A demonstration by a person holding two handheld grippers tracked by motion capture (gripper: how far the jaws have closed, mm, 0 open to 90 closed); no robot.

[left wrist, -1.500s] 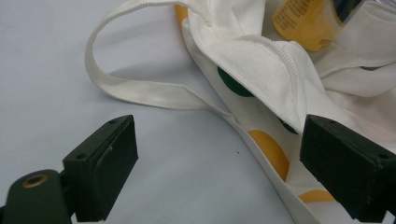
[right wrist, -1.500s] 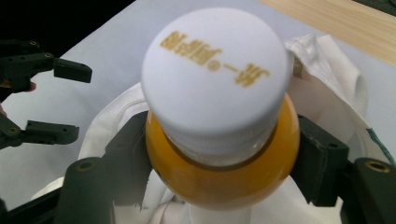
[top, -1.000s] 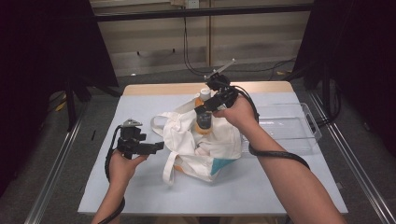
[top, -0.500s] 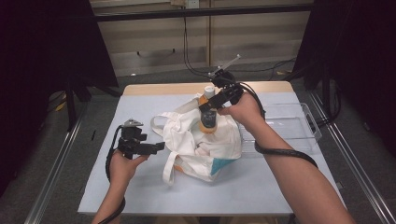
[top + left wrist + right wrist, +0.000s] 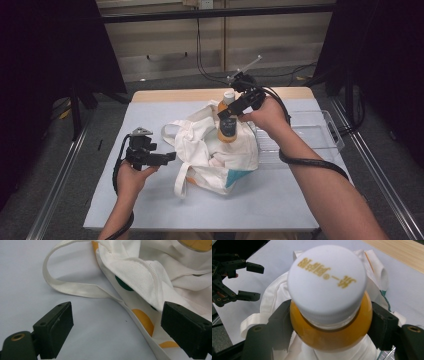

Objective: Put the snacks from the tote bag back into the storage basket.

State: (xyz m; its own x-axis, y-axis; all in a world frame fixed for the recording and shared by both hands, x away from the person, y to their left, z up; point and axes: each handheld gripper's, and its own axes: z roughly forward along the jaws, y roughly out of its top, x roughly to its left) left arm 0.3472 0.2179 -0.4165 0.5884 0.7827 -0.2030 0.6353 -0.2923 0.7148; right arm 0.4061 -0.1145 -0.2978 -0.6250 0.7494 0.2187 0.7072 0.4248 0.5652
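The orange juice bottle (image 5: 227, 127) with its white cap (image 5: 327, 281) stands upright in the air just above the white cloth bag (image 5: 220, 155), pinched at the shoulder by the right gripper (image 5: 231, 112), whose two black jaws press on either side of it. From the look of it the bottle is at the mouth of the bag; whether it is on its way in or out I cannot say from here, but it hangs clear of the cloth, so the carrying part is about half done and the setting down is left.

The left gripper (image 5: 167, 157) rests low on the table, jaws spread wide with nothing between them, aimed at the bag's near edge and its looped handle (image 5: 75, 287). It looks ready to catch the cloth but is not touching it.

The bag lies crumpled in the middle of the pale grey table (image 5: 150, 205), its orange and green dots showing. A clear plastic tray (image 5: 325, 135) sits just beside it at the right; I see nothing in it. The table's far edge is bare wood. Beyond are dark curtains, a striped wall and loose cables on the floor.
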